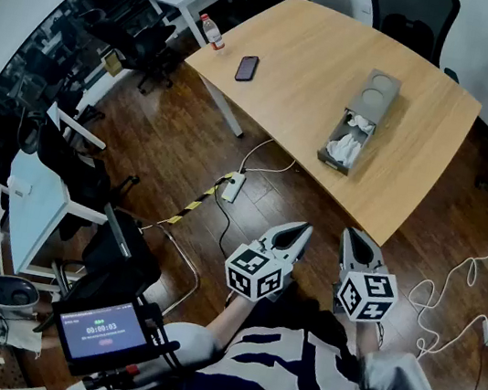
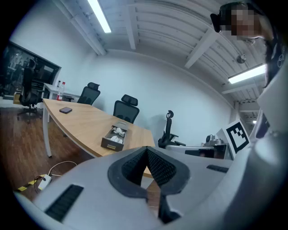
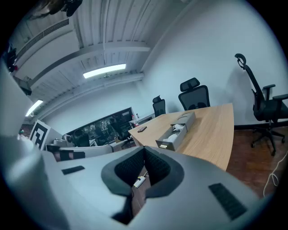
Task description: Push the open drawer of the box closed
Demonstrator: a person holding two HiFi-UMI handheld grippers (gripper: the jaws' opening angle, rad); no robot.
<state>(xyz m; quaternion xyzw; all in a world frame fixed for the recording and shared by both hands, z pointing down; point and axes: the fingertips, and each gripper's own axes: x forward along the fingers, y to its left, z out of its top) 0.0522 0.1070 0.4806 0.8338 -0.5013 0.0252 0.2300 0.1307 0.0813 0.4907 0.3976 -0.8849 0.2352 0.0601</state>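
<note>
Head view: the left gripper (image 1: pixel 298 229) and the right gripper (image 1: pixel 355 234) are held side by side over the floor. Both point toward 12 o'clock. In each gripper view the jaws are pressed together tip to tip with nothing between them.

The box (image 1: pixel 374 96) lies on the table (image 1: pixel 294 59) at 12 o'clock from the grippers, well apart from them. Its drawer (image 1: pixel 342 150) is pulled out toward 6 o'clock and ends near the table's front edge. No contact has been made.

Likely faults from this position:

- **Box slides instead of closing.** The box looks light and nothing holds it down. A one-gripper push on the drawer front may move the whole box toward 12 o'clock. Bracing the far end with the other gripper would prevent this.
- **Contents jam.** The crumpled white paper (image 1: pixel 348 145) may rise to the drawer rim. If it does, it could catch under the box top and stop the travel short.
- **Drawer skews.** An off-centre push with narrow closed tips could twist the drawer and bind it.
- **Floor hazard.** A power strip (image 1: pixel 233 186) and its cable (image 1: pixel 265 151) lie at 10 o'clock, on the approach path.
</note>
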